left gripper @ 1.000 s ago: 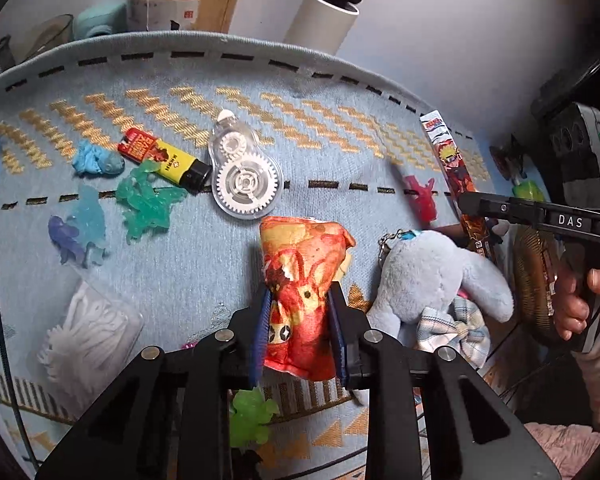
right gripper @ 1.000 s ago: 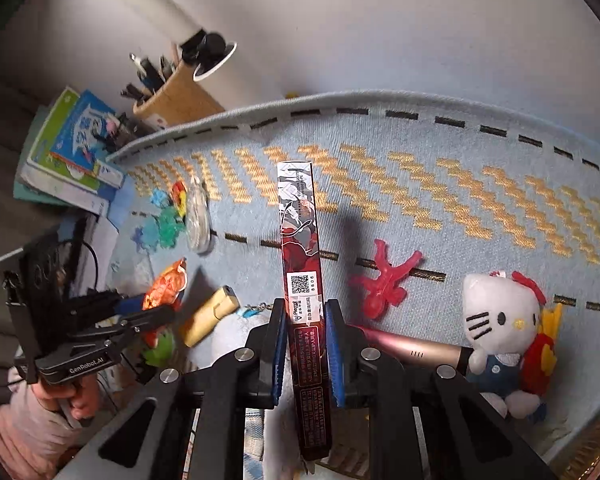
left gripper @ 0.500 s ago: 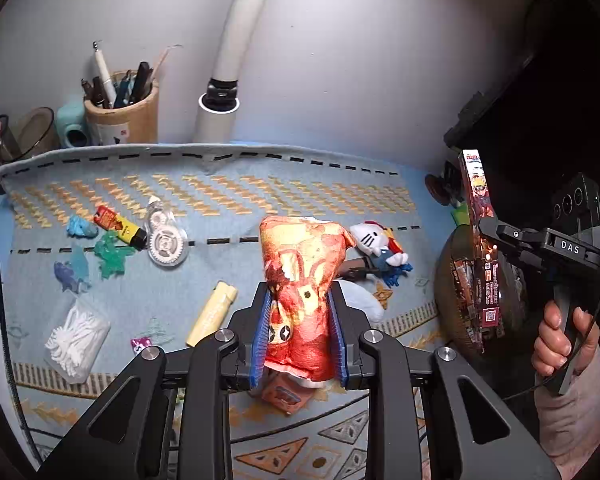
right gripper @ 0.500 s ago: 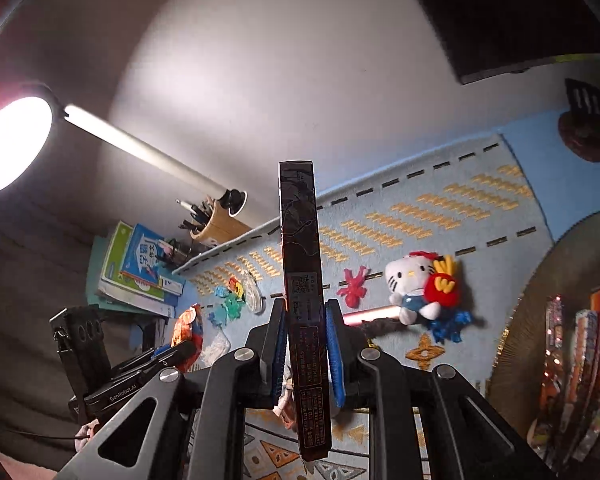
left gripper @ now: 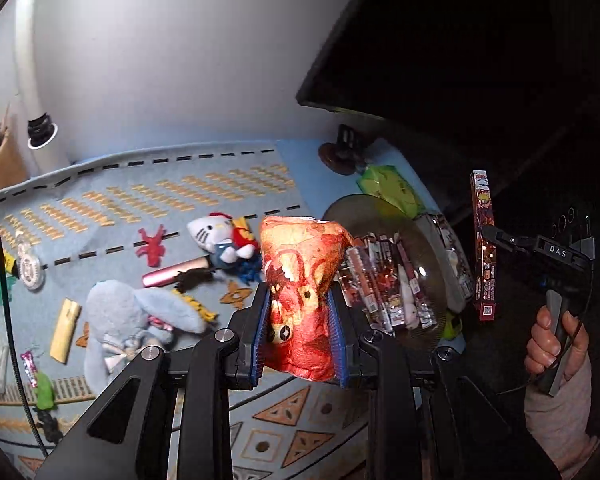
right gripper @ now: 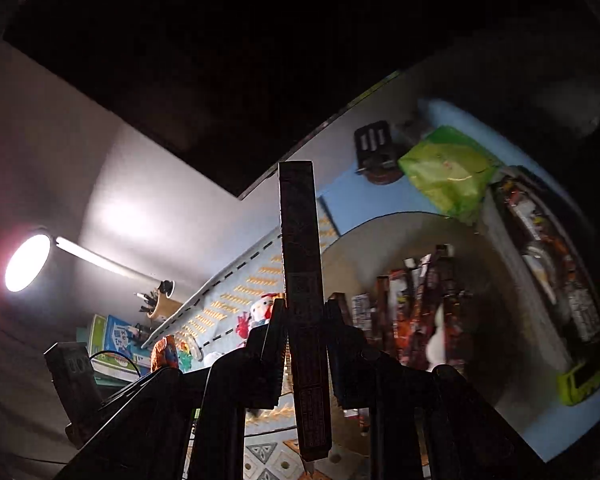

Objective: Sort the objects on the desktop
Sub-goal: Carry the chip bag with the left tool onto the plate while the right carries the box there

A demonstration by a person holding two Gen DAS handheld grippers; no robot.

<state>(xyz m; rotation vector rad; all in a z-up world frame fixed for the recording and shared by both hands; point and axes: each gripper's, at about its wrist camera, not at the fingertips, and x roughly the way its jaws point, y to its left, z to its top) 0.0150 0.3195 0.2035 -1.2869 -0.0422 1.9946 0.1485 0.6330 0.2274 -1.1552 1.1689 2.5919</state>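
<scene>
In the left wrist view my left gripper (left gripper: 300, 314) is shut on a crumpled orange-red snack bag (left gripper: 300, 272), held upright above the patterned mat. To the right, a hand holds my right gripper (left gripper: 496, 236), shut on a long narrow red box (left gripper: 485, 248) that stands on end. Between them lies a round brown plate (left gripper: 380, 212) with several long packets (left gripper: 388, 284). In the right wrist view the box (right gripper: 300, 240) rises between my right gripper's (right gripper: 304, 320) fingers, with the plate (right gripper: 380, 232) to the right. The snack bag (right gripper: 165, 350) shows at lower left.
On the blue mat (left gripper: 160, 192) lie a white cat plush (left gripper: 210, 232), a red figurine (left gripper: 152, 246), a pink pen (left gripper: 172, 274), a grey-blue plush (left gripper: 120, 316) and a yellow tube (left gripper: 65, 328). A green packet (right gripper: 448, 168) sits behind the plate. A dark monitor (left gripper: 440, 40) looms above. A lamp (right gripper: 28, 262) shines at left.
Both grippers have risen and swung right, from over the mat's clutter to beside the round plate. The right gripper has rolled with its box. Both grips are unchanged.
</scene>
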